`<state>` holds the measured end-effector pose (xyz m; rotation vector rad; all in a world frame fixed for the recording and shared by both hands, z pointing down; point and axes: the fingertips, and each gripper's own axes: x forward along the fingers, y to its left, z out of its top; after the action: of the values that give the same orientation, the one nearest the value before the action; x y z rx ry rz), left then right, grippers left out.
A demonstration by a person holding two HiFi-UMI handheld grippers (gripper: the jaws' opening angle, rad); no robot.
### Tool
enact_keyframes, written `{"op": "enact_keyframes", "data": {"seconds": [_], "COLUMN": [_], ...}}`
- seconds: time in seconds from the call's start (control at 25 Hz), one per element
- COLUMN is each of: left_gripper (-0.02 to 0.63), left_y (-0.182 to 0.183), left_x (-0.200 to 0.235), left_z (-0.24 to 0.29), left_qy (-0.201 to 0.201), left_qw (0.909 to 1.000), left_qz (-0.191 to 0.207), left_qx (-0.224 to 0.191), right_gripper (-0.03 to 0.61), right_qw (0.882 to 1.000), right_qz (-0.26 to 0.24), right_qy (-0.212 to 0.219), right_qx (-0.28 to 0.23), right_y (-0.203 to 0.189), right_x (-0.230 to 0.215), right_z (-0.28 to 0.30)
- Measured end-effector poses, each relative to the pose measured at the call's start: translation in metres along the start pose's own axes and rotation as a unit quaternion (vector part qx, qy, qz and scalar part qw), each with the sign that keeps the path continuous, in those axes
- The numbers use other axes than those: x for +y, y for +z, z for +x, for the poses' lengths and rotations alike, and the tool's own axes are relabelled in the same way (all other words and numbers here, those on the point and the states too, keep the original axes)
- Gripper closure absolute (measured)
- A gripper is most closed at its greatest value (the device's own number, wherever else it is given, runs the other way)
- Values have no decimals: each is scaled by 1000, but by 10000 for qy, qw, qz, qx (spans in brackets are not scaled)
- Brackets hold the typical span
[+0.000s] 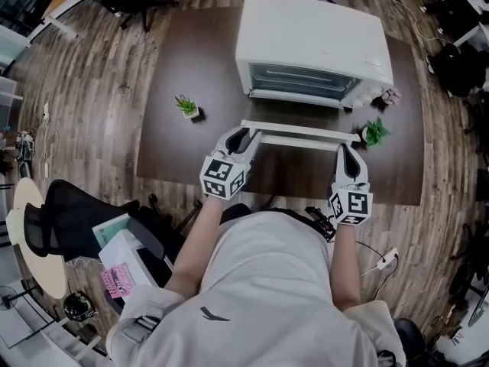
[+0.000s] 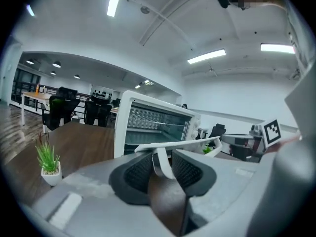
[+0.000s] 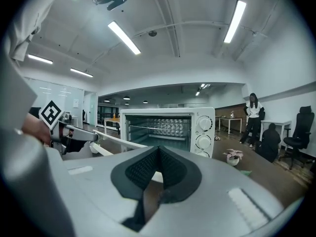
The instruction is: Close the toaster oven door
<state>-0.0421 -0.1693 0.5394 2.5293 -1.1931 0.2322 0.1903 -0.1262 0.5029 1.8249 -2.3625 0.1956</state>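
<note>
The white toaster oven (image 1: 313,40) stands at the back of the dark table (image 1: 191,60), and its glass door (image 1: 299,136) is folded down toward me, open. My left gripper (image 1: 243,140) is shut on the left end of the door handle. In the left gripper view the white handle bracket (image 2: 161,163) sits pinched between the two black pads. My right gripper (image 1: 345,153) is at the handle's right end. In the right gripper view its jaws (image 3: 158,154) meet at the tips, with a bit of white handle (image 3: 156,177) showing behind them. The oven's knobs (image 3: 203,132) face me.
Small potted plants stand on the table: a green one at the left (image 1: 187,107), a green one by the door's right end (image 1: 374,132), and a pink one beside the oven (image 1: 390,95). A black office chair (image 1: 69,212) is behind me at the left. People stand far back (image 3: 253,112).
</note>
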Motion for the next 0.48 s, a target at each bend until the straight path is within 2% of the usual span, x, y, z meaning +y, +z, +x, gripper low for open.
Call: {"op": "enact_keyframes", "data": {"seconds": [0.48], "left_gripper": [491], "left_y": [35], "left_x": [5], "left_z": [8], "left_qy": [-19], "left_qw": [9994], "left_qz": [24], "left_qx": [-358], "right_gripper": [577], "right_qw": [9999], "right_qz": [-87], "right_qy": [50], "right_qx": [46], "right_y": [13], "right_x": [-1], "right_z": [38]}}
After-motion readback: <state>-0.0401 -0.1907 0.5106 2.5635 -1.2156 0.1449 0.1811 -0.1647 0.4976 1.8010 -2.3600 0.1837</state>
